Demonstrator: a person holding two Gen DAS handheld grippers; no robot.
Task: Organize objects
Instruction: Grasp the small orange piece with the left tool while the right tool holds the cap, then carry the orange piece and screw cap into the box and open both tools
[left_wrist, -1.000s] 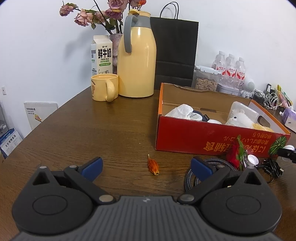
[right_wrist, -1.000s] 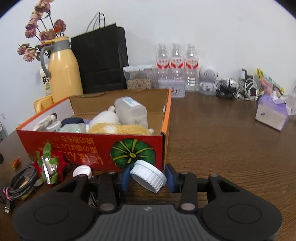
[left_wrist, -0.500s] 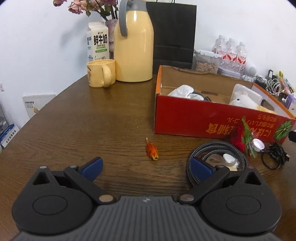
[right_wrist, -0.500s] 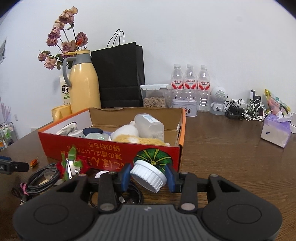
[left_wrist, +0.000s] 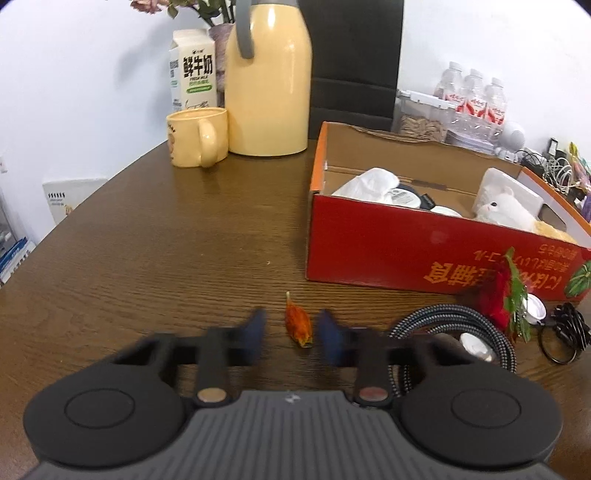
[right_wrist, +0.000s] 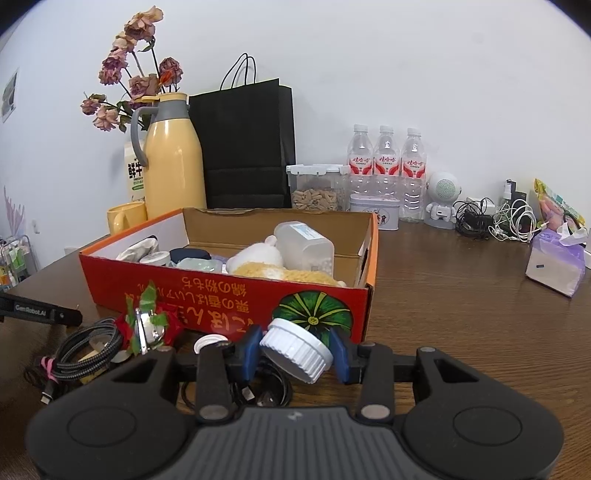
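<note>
A small orange dried petal (left_wrist: 298, 325) lies on the brown table. My left gripper (left_wrist: 292, 336) is low over it, its blurred blue pads on either side and a little apart from it. My right gripper (right_wrist: 295, 353) is shut on a white ribbed jar lid (right_wrist: 295, 350), held above the table in front of the red cardboard box (right_wrist: 221, 295). The box (left_wrist: 406, 254) holds a plush toy, a plastic jar, cloth and tins. A braided cable coil (left_wrist: 454, 332), a red foil rose (left_wrist: 504, 299) and a small white cap (left_wrist: 535, 312) lie before the box.
A yellow thermos (left_wrist: 267, 77), yellow mug (left_wrist: 195, 136), milk carton (left_wrist: 194, 74) and black paper bag (right_wrist: 245, 144) stand at the back. Water bottles (right_wrist: 386, 162), a snack tub, a small robot toy, tangled chargers and a tissue pack (right_wrist: 554, 258) sit at the right.
My left gripper has moved forward and down to the orange petal, and its fingers have closed in from wide open. My right gripper has risen a little with the lid.
</note>
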